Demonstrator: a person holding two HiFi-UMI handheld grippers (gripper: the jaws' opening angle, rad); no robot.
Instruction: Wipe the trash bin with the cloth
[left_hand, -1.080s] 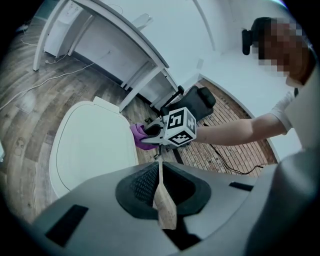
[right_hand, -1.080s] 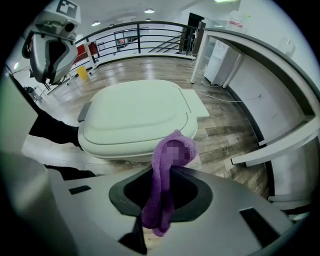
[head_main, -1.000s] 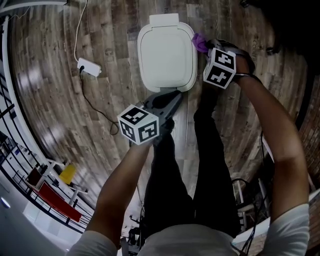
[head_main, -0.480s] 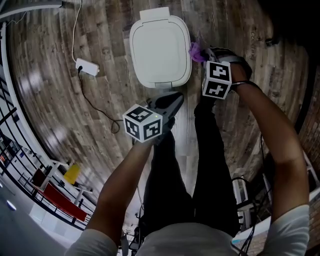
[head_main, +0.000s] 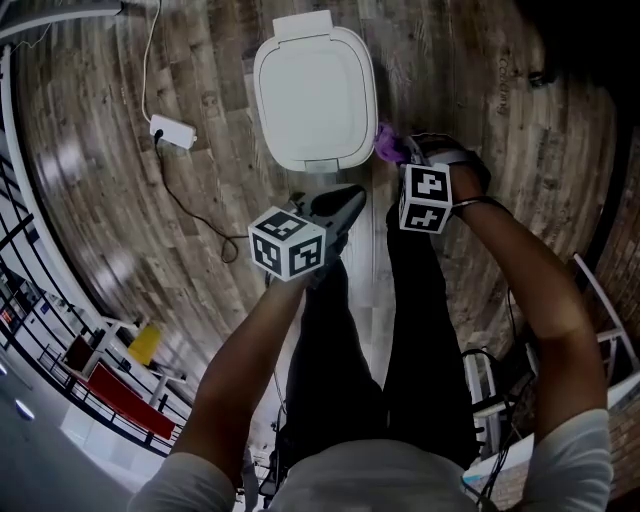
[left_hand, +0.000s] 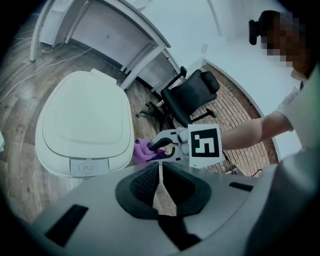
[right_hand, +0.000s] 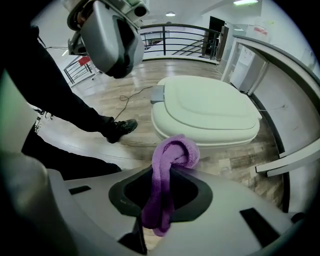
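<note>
Watching from the side: the white trash bin sits lid-down on the wood floor, the left claw is closed on nothing near its front edge, and the right claw is clamped on the purple cloth just off its near right corner. Risk: the bin is unbraced, so a hard wipe could shove it or trip the push latch, and the cloth could drag out. The person's legs crowd the near side; the cable and adapter lie well apart to the left.

Office w/ swivel chair, desks
</note>
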